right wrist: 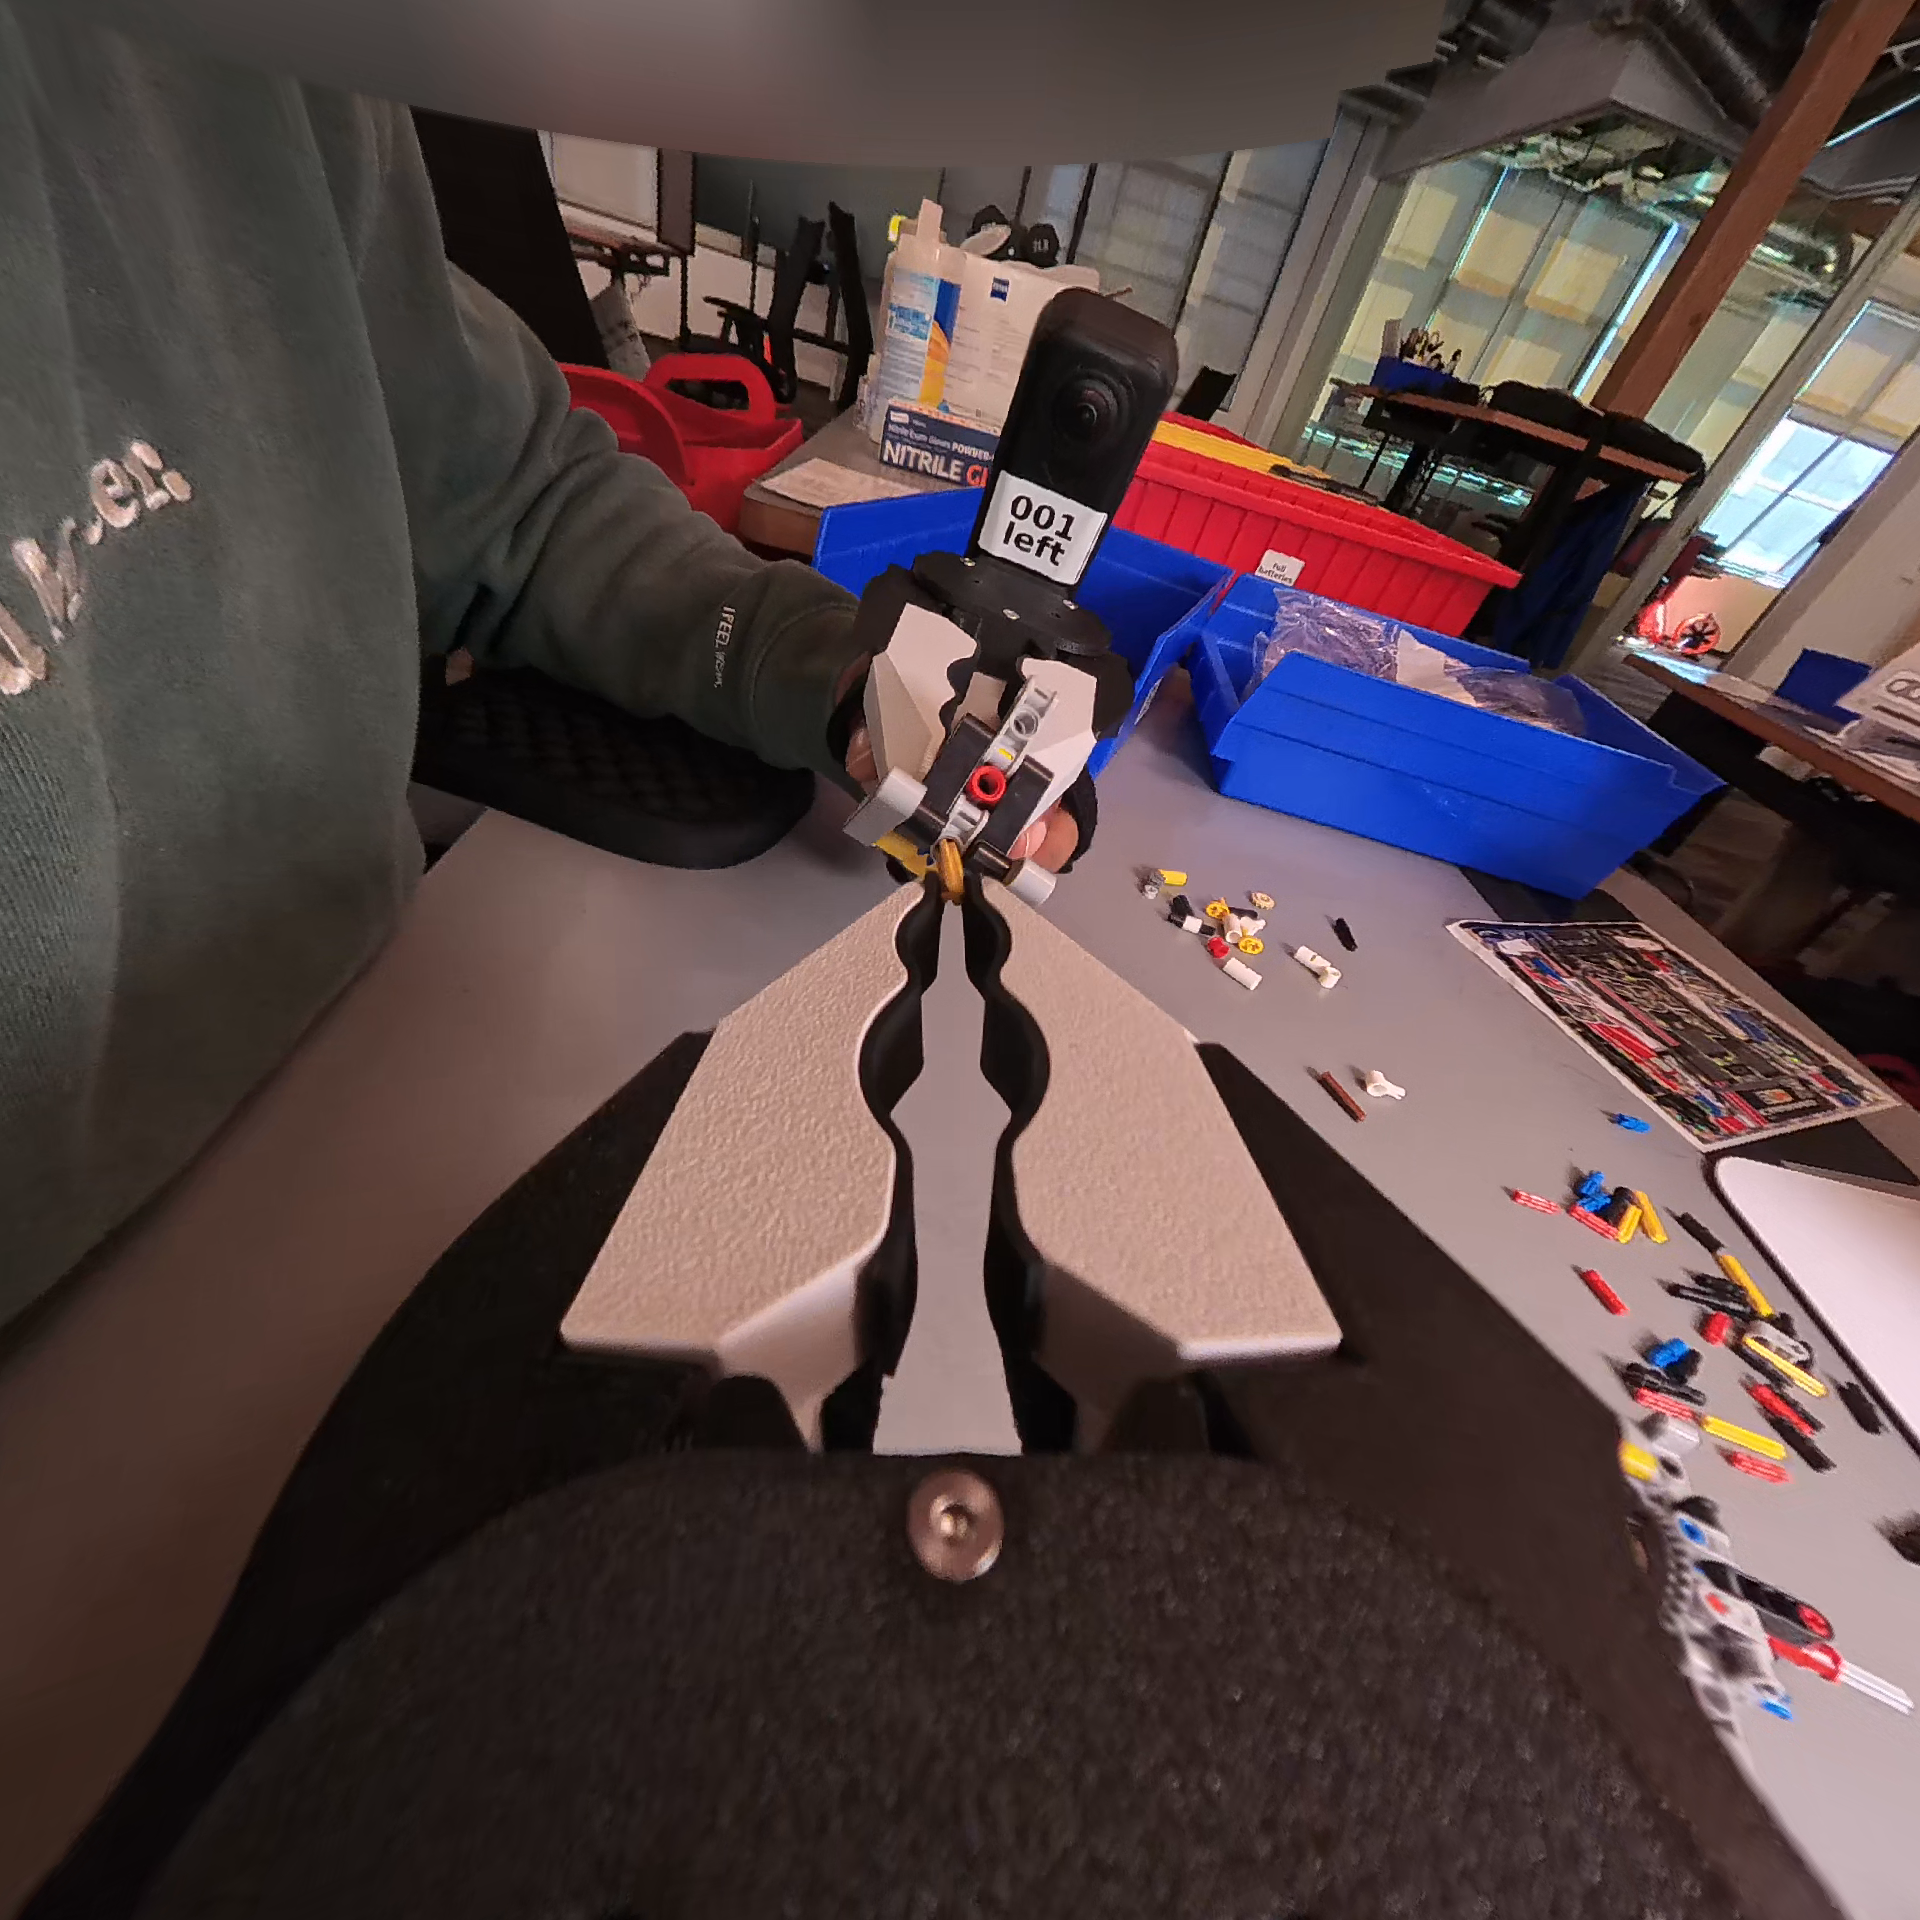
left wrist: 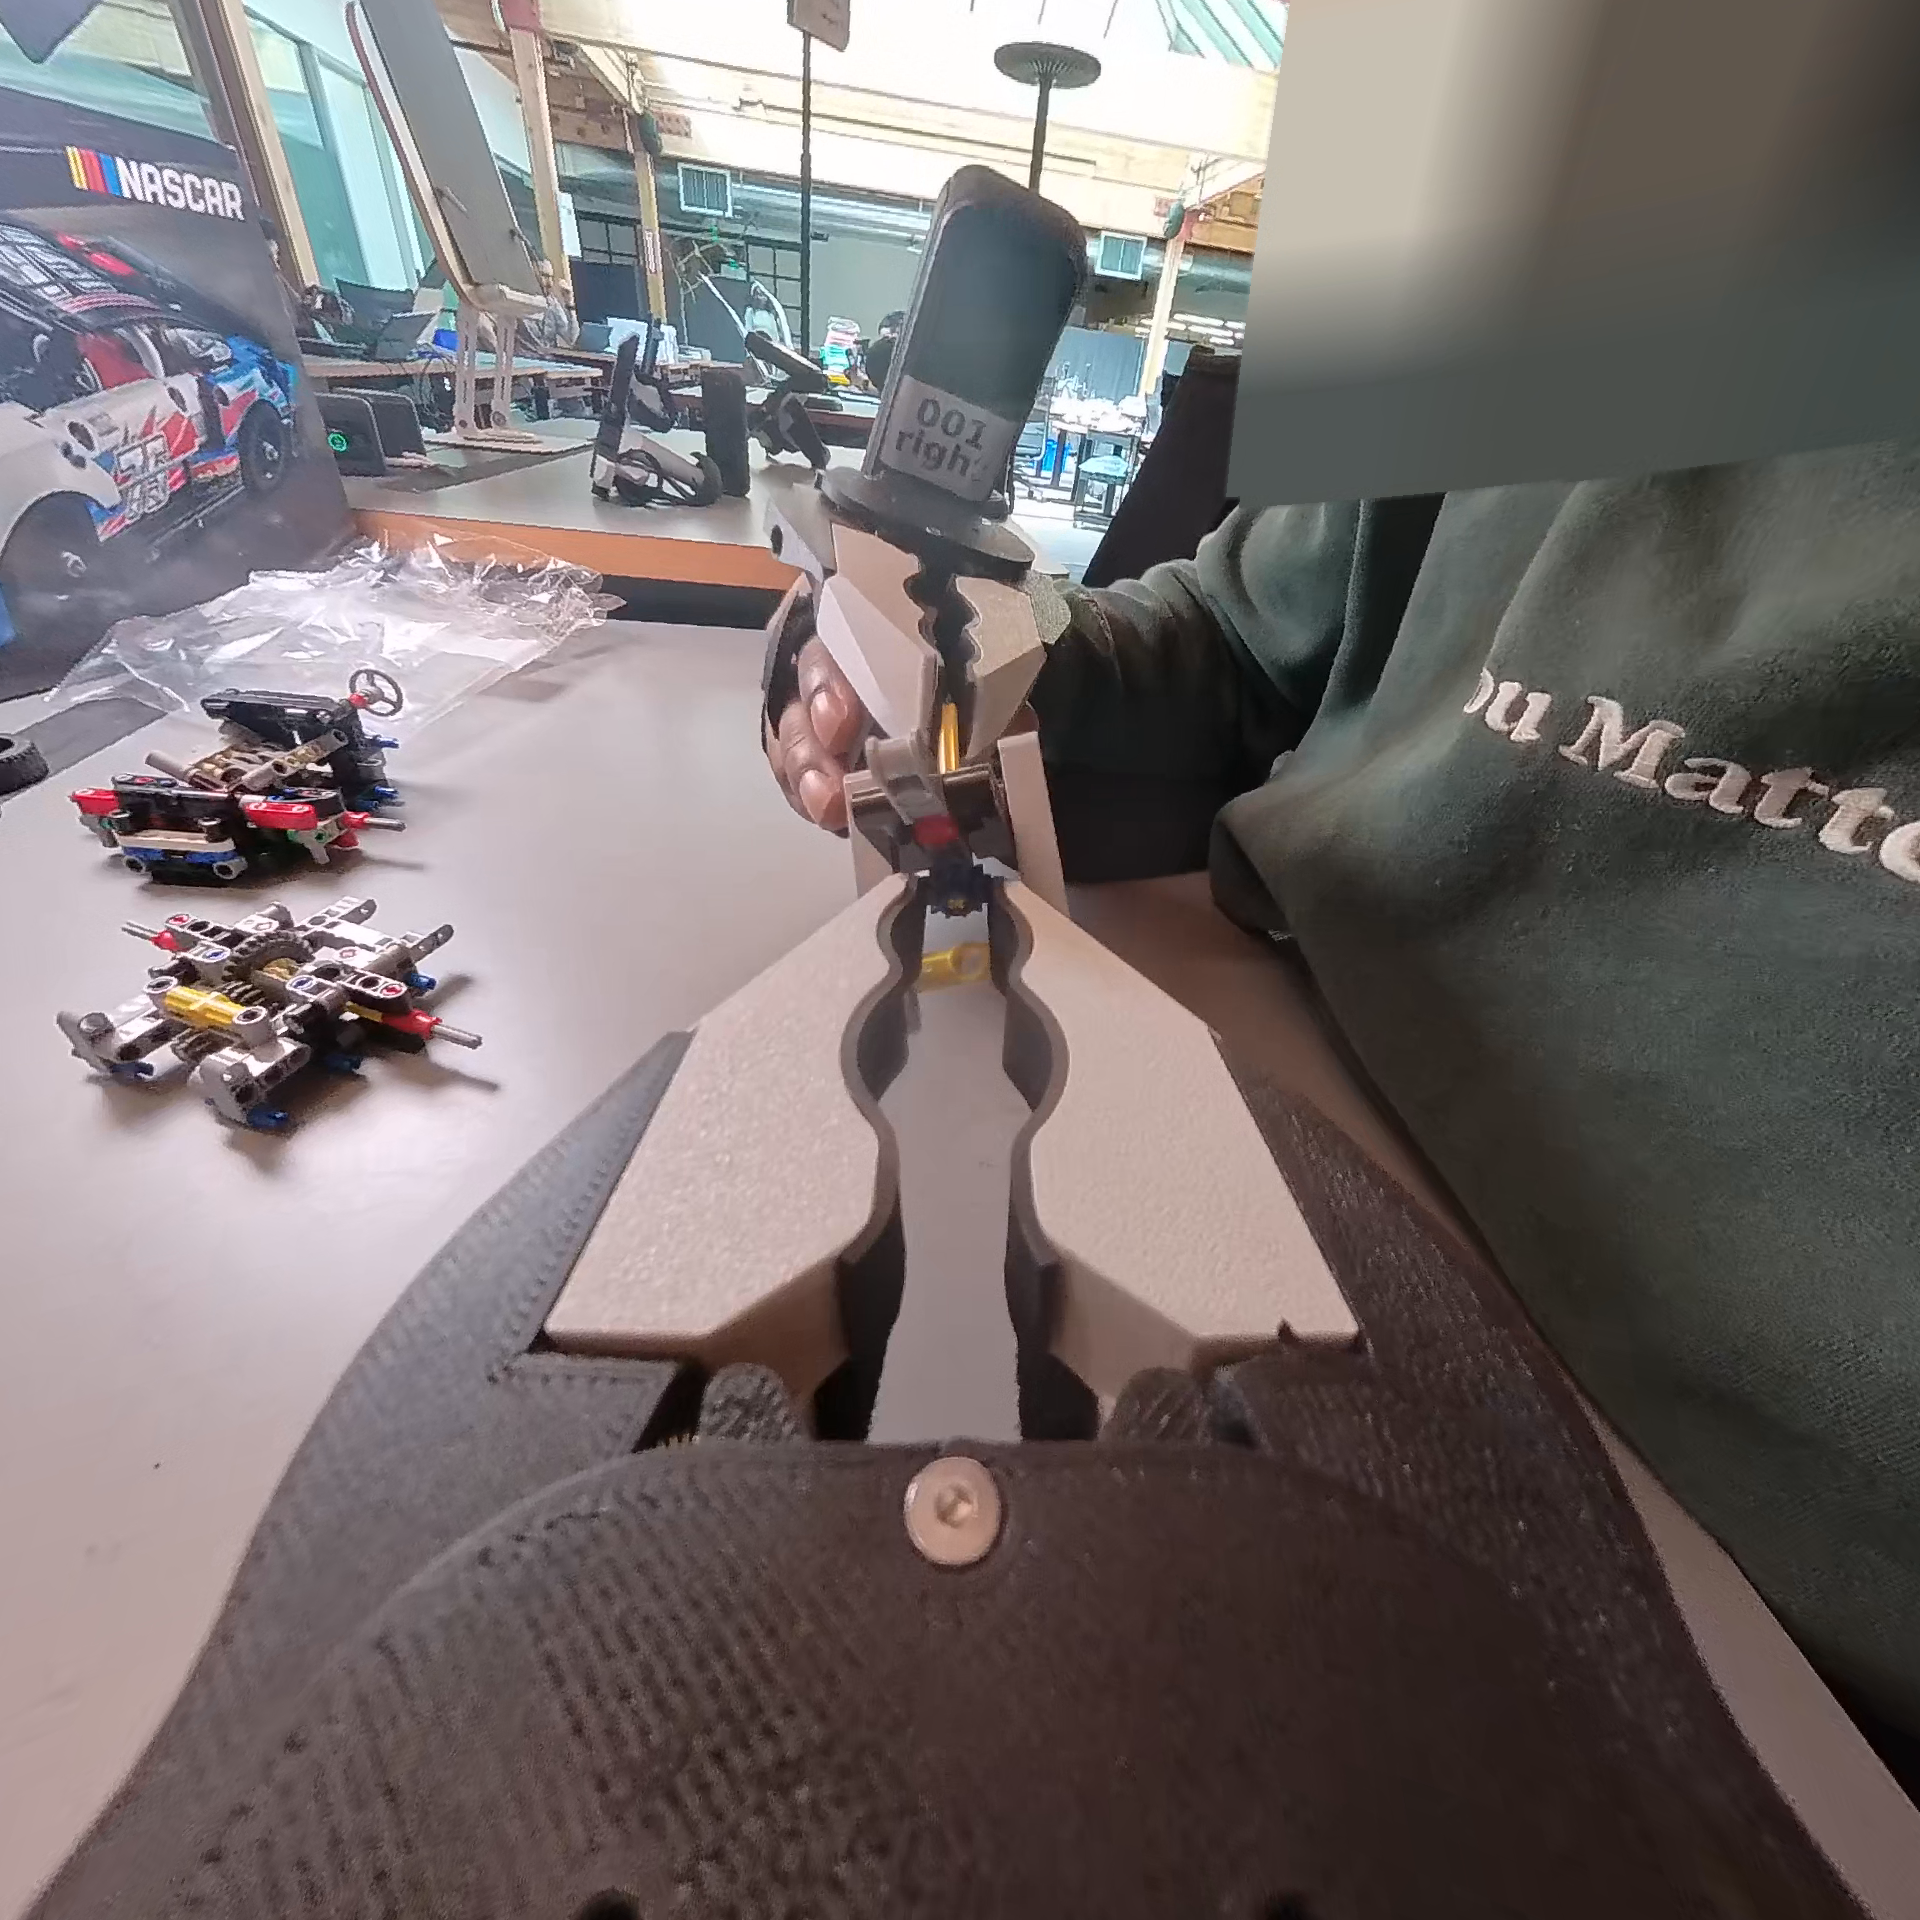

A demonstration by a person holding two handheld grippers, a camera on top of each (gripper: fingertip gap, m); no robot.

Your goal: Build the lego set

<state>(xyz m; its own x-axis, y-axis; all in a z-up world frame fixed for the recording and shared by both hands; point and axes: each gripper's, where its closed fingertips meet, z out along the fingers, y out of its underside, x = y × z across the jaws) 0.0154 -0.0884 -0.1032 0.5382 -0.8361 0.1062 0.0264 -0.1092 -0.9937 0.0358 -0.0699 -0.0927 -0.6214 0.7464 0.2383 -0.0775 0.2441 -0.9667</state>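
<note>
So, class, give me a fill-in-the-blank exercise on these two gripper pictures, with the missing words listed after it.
1. The left gripper holds a small brick assembly with a ____ round bush at its middle.
2. The right gripper pinches a thin ____ ring at the assembly's lower edge.
3. The bins beside the loose parts are ____.
4. The person's sweatshirt is dark ____.

Missing words: red; yellow; blue; green
</note>
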